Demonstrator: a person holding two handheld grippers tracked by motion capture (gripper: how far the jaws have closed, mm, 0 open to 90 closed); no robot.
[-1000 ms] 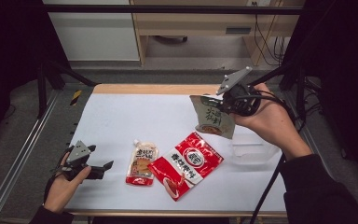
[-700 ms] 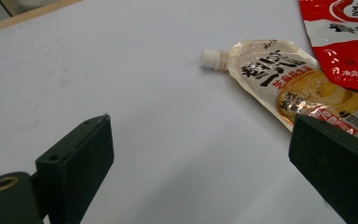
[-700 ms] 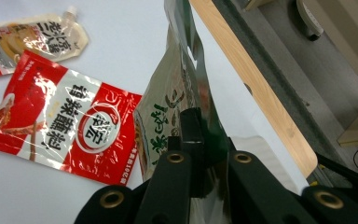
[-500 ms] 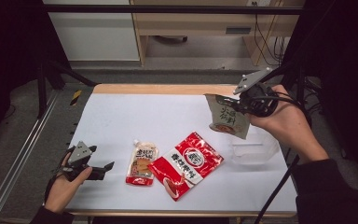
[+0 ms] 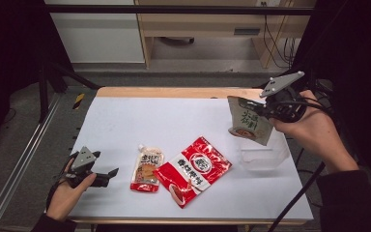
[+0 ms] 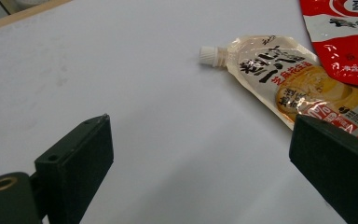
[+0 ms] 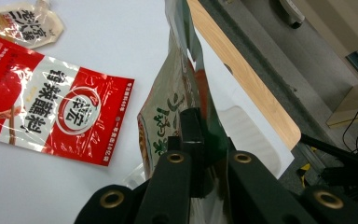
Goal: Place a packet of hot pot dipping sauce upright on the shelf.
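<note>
R gripper (image 5: 258,108) jaws clamp the green pouch (image 5: 249,123) over the clear tub (image 5: 263,153). L gripper (image 5: 107,175) jaws wide, idle. Imo lower it straight b4 letting go.

Our right gripper (image 5: 263,107) is raised, jaws clamped tight, hand wrapped behind it. Our left gripper (image 5: 107,174) sits low, jaws spread wide apart, hand beneath.

The red packet (image 6: 340,37) is cut off by the left gripper view's edge.
</note>
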